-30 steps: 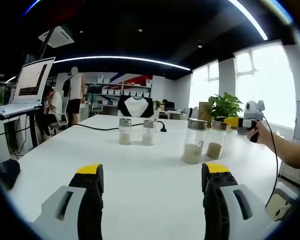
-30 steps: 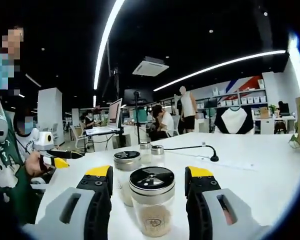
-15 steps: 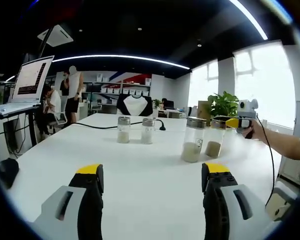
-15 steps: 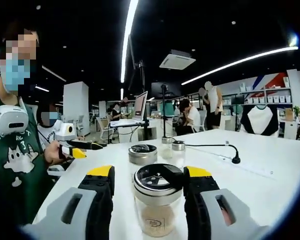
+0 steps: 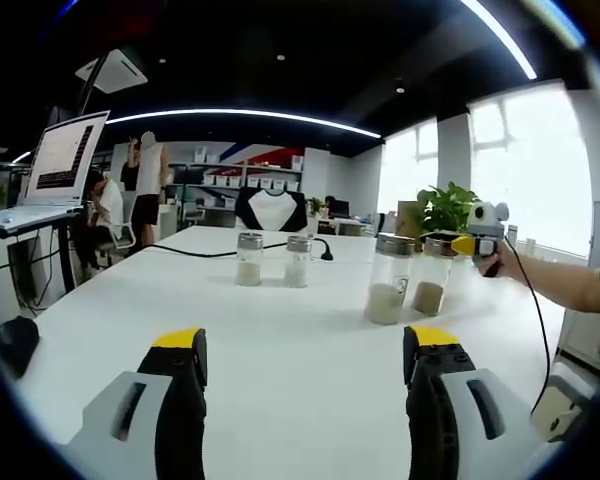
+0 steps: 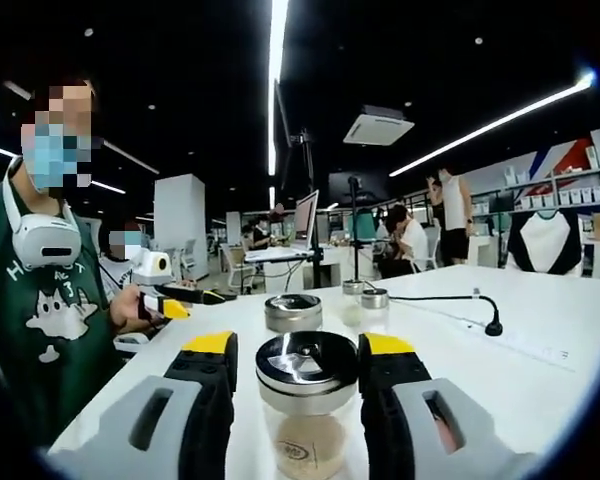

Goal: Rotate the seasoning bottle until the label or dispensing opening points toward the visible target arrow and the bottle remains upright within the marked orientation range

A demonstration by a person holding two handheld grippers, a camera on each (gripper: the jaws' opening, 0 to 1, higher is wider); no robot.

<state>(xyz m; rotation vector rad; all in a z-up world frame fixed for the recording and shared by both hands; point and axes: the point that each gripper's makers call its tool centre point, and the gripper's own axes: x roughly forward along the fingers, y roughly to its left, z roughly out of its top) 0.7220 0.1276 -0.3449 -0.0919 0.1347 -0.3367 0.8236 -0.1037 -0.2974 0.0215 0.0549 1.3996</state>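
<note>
The seasoning bottle (image 6: 305,440), clear with a round metal lid and pale powder inside, stands upright on the white table (image 6: 540,390). My right gripper (image 6: 300,345) is shut on it, its yellow-tipped jaws pressed to both sides of the lid. In the left gripper view this bottle (image 5: 429,290) is the rightmost of several, with the right gripper (image 5: 467,243) at its lid. My left gripper (image 5: 305,342) hangs open over bare table, well short of the bottles. The right gripper view has the left gripper (image 6: 175,306) in the person's hand at the left.
A second large bottle (image 5: 387,282) stands just beside the held one. Two small shakers (image 5: 249,261) (image 5: 298,263) stand further back by a black cable (image 5: 195,256). A laptop (image 5: 60,165) sits at the left, a potted plant (image 5: 450,210) behind.
The right gripper's jaws have come together onto the bottle's lid, and that view has swung. The left gripper has stayed put and open.
</note>
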